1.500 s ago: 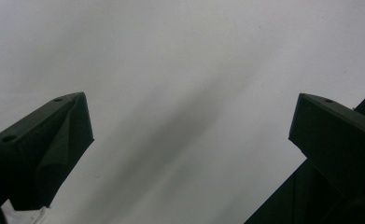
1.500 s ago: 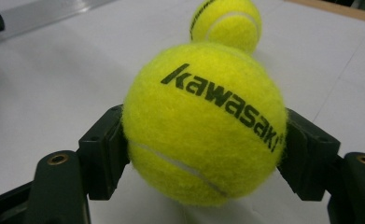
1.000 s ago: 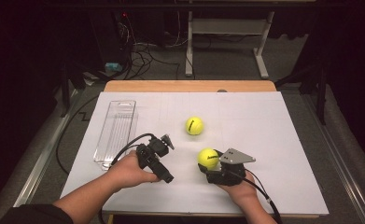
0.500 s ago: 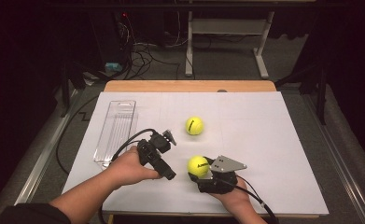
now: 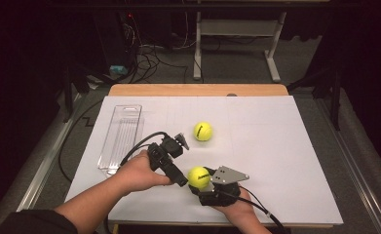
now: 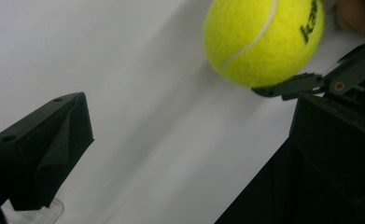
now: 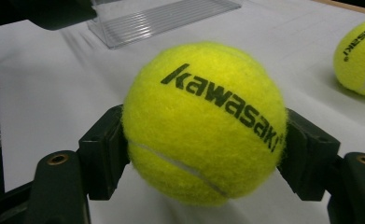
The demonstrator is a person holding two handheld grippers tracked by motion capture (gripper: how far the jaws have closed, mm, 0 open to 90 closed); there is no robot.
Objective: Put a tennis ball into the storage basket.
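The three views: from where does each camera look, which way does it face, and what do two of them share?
High view: above the person's side, facing forward and down on the white table sheet; forearms, left gripper, right gripper.
Left gripper view: rides the left gripper, facing across the sheet; its jaws.
Right gripper view: rides the right gripper, facing across the table; its jaws.
Shared: the held yellow felt tennis ball.

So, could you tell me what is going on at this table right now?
A person works with a gripper in each hand. The right gripper is clamped on a yellow tennis ball near the front of the white table. The left gripper sits just beside that ball with nothing between its jaws, which stand apart. A second tennis ball lies loose farther back, and a clear plastic tray rests at the left.
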